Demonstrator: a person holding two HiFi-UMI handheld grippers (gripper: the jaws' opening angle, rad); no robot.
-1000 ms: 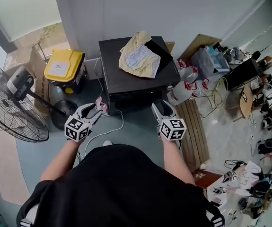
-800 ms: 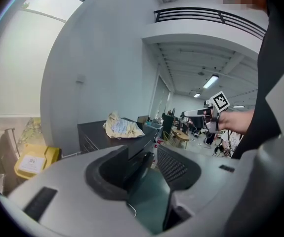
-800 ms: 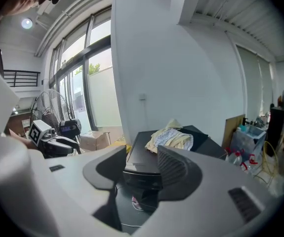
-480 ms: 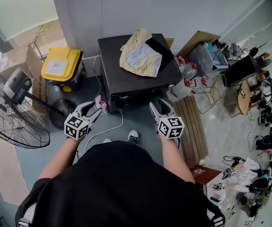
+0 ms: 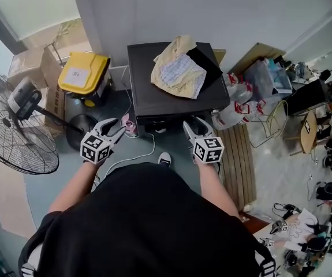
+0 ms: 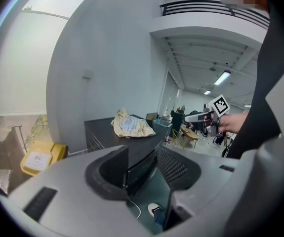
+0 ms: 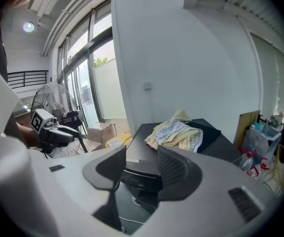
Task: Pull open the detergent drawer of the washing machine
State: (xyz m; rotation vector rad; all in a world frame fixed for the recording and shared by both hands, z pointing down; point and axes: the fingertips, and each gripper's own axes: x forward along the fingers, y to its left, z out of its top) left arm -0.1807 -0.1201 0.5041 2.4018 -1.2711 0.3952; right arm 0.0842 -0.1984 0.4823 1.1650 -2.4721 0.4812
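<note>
Washing machine [image 5: 166, 100]: dark box with a flat top, backed against the white wall [image 5: 223, 10], front face turned toward the person.
Detergent drawer: somewhere on the front panel, seen only as a thin dark strip under the top's near edge in the head view; too small and too dark to tell apart from the rest of the panel in any view.
Cloth [image 5: 177, 71]: crumpled, pale yellow with a checked patch, lying on the machine's top toward its back right corner.
Left tool [image 5: 115, 130]: held in the air just off the machine's front left corner, apart from it, pointing up and toward the panel; jaws spread, released, only the machine's front and the floor [image 5: 44, 189] visible through the gap.
Right tool [image 5: 194, 126]: held just before the front right corner, near the panel and not touching it; jaws likewise spread and released, framing the front panel and top edge with nothing gripped.
White cable [image 5: 135, 156]: trailing across the floor between the two tools.
Shoe [image 5: 164, 158]: on the floor below the panel, between the tools.
Yellow-lidded bin [image 5: 84, 73]: left of the machine, beside cardboard boxes [image 5: 30, 68].
Fan [image 5: 15, 140]: large round cage on a stand, far left.
Plastic bottles [image 5: 238, 105]: clustered just right of the machine.
</note>
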